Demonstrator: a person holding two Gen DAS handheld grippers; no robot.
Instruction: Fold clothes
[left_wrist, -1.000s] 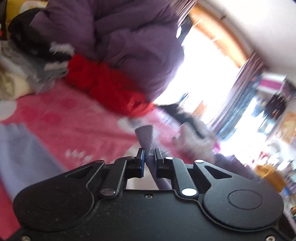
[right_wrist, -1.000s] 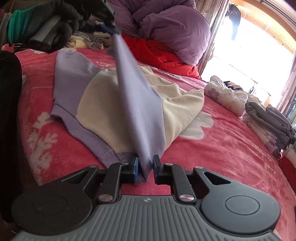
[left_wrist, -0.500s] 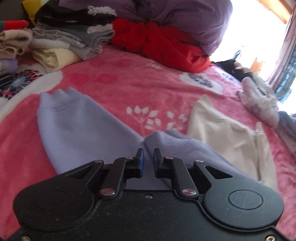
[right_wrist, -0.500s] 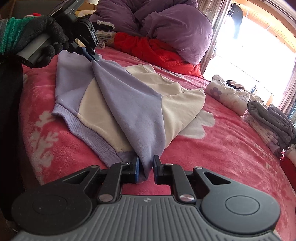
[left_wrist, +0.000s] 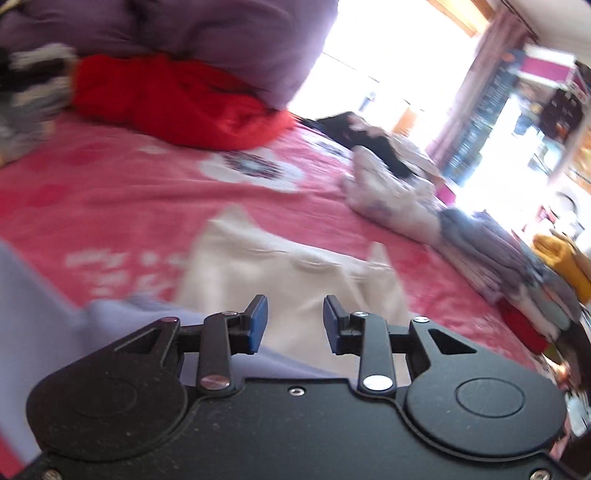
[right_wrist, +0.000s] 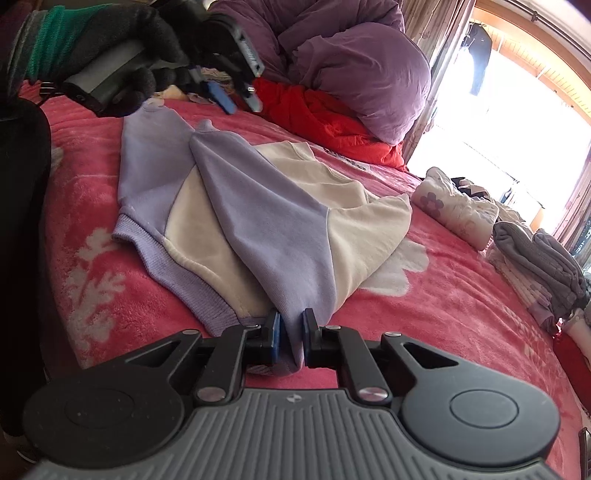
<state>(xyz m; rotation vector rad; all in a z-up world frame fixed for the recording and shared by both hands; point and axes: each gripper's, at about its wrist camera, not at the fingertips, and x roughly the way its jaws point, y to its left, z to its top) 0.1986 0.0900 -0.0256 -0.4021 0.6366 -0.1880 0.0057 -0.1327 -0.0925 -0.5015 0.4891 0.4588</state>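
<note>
My right gripper (right_wrist: 290, 332) pinches the soft lilac-and-cream fleece sweatshirt (right_wrist: 258, 221) lying on the fuzzy pink blanket (right_wrist: 443, 295); my left gripper (left_wrist: 294, 319) is opening, empty, having dropped the sleeve it held a second ago

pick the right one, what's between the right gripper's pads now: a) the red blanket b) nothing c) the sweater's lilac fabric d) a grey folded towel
c: in the right wrist view the right gripper is shut on a fold of the sweater, lilac cloth pinched between its pads, while the rest of the garment lies spread on the bed.
</note>
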